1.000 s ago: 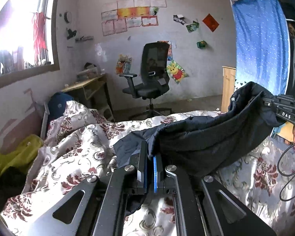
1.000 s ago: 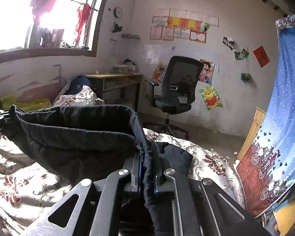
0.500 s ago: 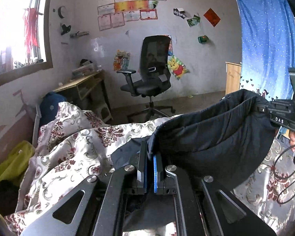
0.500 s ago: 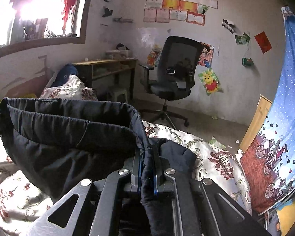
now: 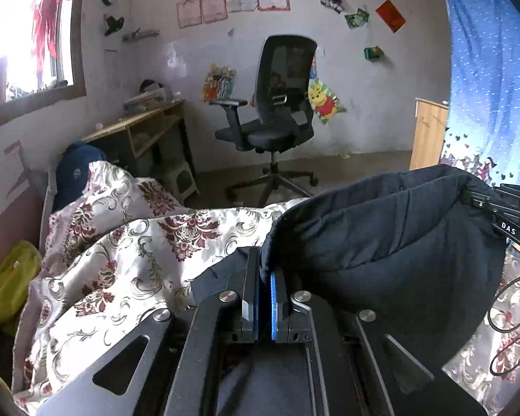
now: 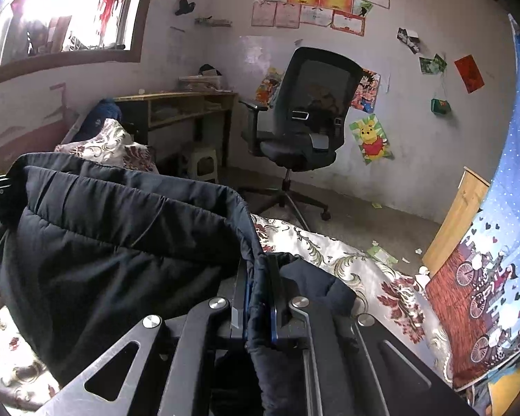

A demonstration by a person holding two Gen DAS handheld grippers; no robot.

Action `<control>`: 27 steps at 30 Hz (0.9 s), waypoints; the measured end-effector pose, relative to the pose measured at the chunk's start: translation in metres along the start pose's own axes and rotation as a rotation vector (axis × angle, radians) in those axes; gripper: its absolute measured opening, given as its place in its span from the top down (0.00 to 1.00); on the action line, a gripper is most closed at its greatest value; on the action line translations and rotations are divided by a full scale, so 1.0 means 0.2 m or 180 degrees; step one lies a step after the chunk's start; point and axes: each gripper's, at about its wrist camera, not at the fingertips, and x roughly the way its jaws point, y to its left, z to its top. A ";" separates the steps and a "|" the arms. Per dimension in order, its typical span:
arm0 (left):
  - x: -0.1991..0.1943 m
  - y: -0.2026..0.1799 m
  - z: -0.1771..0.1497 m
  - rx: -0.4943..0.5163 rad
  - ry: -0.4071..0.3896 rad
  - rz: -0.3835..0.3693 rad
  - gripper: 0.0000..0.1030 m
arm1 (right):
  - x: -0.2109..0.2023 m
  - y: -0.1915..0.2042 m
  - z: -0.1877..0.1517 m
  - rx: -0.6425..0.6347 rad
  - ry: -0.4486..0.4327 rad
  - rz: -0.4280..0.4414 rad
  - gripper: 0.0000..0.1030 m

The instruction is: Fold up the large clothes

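A large dark navy padded garment (image 5: 391, 242) hangs stretched between my two grippers above the bed. My left gripper (image 5: 264, 270) is shut on one end of its upper edge. My right gripper (image 6: 258, 274) is shut on the other end, with thick cloth (image 6: 121, 242) pinched between its blue pads. In the left wrist view the right gripper (image 5: 509, 215) shows at the far right, gripping the garment. The garment sags in a deep fold between them; its lower part is hidden behind my grippers.
A bed with a white and maroon floral cover (image 5: 121, 242) lies below, also in the right wrist view (image 6: 357, 267). A black office chair (image 5: 277, 111), wooden desk (image 5: 138, 128) and small stool (image 6: 202, 163) stand beyond. A blue curtain (image 5: 485, 86) hangs right. A yellow bag (image 5: 7, 284) lies left.
Both grippers have lifted the garment higher off the bed, and more of it now hangs free in a deeper fold. Both stay shut on it.
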 end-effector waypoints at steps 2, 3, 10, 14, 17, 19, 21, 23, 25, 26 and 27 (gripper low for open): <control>0.07 0.01 0.00 -0.0036 0.0060 0.0007 0.97 | 0.09 -0.01 0.01 0.0018 0.0033 0.0010 0.92; 0.12 0.02 0.01 -0.0054 0.0096 0.0012 0.97 | 0.12 -0.01 0.00 0.0022 0.0048 0.0011 0.92; 0.39 0.05 0.00 -0.0068 0.0307 0.0089 0.97 | 0.37 -0.06 -0.03 0.0101 0.0180 0.0055 0.92; 0.52 0.07 -0.01 -0.0120 0.0413 0.0111 0.97 | 0.49 -0.08 -0.03 0.0128 0.0251 0.0075 0.92; 0.60 0.09 -0.02 -0.0183 0.0516 0.0093 0.97 | 0.57 -0.08 -0.03 0.0127 0.0314 0.0085 0.92; 0.65 0.10 -0.04 -0.0202 0.0564 0.0094 0.97 | 0.62 -0.08 -0.03 0.0134 0.0346 0.0093 0.92; 0.69 0.10 -0.05 -0.0173 0.0588 0.0116 0.97 | 0.66 -0.08 -0.04 0.0137 0.0385 0.0102 0.92; 0.73 0.09 -0.06 -0.0126 0.0605 0.0147 0.97 | 0.70 -0.08 -0.04 0.0154 0.0423 0.0109 0.92; 0.77 0.08 -0.06 -0.0102 0.0629 0.0163 0.97 | 0.73 -0.09 -0.05 0.0180 0.0464 0.0127 0.92; 0.78 0.08 -0.07 -0.0112 0.0633 0.0151 0.97 | 0.74 -0.09 -0.05 0.0199 0.0474 0.0142 0.92; 0.79 0.09 -0.07 -0.0140 0.0633 0.0132 0.97 | 0.75 -0.09 -0.05 0.0217 0.0483 0.0162 0.92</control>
